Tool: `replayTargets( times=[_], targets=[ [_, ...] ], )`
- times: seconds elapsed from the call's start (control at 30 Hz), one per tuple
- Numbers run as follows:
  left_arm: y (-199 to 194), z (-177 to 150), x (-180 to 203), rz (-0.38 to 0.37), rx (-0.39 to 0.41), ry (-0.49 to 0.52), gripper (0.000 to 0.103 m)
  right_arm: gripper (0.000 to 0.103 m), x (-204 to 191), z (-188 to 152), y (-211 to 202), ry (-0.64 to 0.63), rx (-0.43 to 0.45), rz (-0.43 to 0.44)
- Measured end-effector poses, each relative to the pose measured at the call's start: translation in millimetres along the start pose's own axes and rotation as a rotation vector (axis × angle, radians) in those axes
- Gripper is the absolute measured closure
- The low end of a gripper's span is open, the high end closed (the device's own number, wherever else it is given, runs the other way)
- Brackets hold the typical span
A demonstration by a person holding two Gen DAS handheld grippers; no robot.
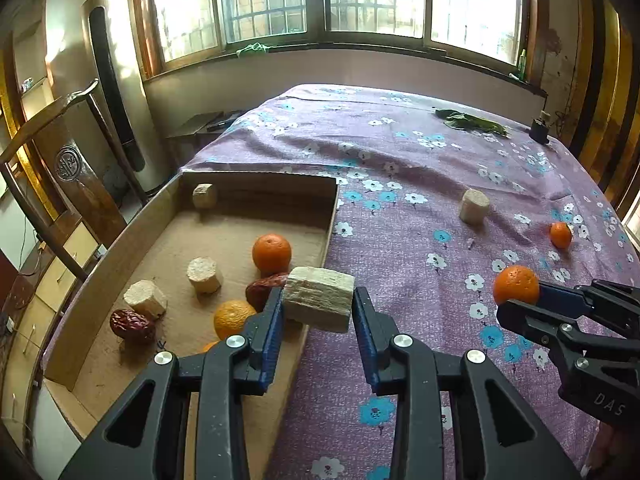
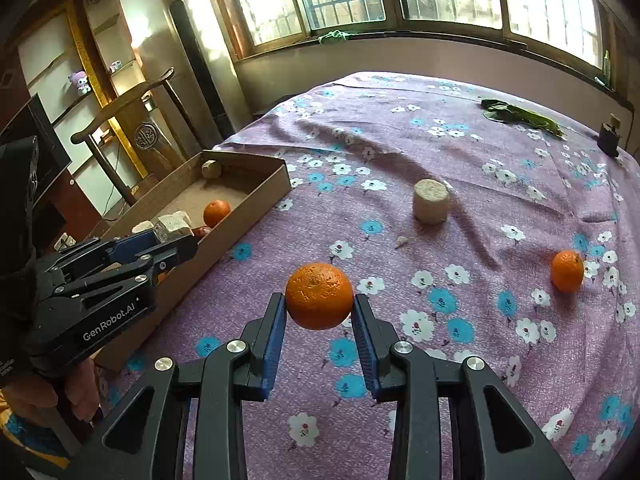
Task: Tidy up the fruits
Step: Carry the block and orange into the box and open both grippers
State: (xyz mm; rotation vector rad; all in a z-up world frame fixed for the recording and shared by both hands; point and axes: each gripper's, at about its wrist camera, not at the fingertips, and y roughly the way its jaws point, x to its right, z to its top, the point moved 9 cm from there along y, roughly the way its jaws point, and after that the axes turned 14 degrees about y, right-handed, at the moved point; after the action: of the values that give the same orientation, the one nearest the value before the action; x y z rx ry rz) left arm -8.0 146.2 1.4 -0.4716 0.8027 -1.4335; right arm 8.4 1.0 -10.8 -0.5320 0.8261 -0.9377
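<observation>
My left gripper (image 1: 318, 304) is shut on a pale layered block (image 1: 319, 298) and holds it above the right wall of the cardboard tray (image 1: 108, 256). In the tray lie oranges (image 1: 271, 253), red dates (image 1: 132, 325) and several pale cylinder pieces (image 1: 205, 274). My right gripper (image 2: 319, 308) is shut on an orange (image 2: 319, 295), held above the purple flowered cloth. In the left wrist view it is at the right (image 1: 520, 300). A smaller orange (image 2: 567, 271) and a pale cylinder (image 2: 430, 201) sit on the cloth.
The flowered cloth (image 2: 400, 140) covers the table. Green leaves (image 2: 516, 114) and a small dark object (image 2: 609, 139) lie at the far right. A wooden chair (image 1: 68, 152) and a tall column unit (image 1: 116, 84) stand left of the table, under the windows.
</observation>
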Motion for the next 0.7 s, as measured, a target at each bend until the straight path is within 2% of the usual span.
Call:
replayTargets(
  times=[0.7],
  targets=[
    [-16.4, -29.7, -70.3, 0.092, 0.001, -0.095, 0.07, 0.066, -81.8, -4.2, 24.1, -0.143, -0.041, 0.062]
  ],
)
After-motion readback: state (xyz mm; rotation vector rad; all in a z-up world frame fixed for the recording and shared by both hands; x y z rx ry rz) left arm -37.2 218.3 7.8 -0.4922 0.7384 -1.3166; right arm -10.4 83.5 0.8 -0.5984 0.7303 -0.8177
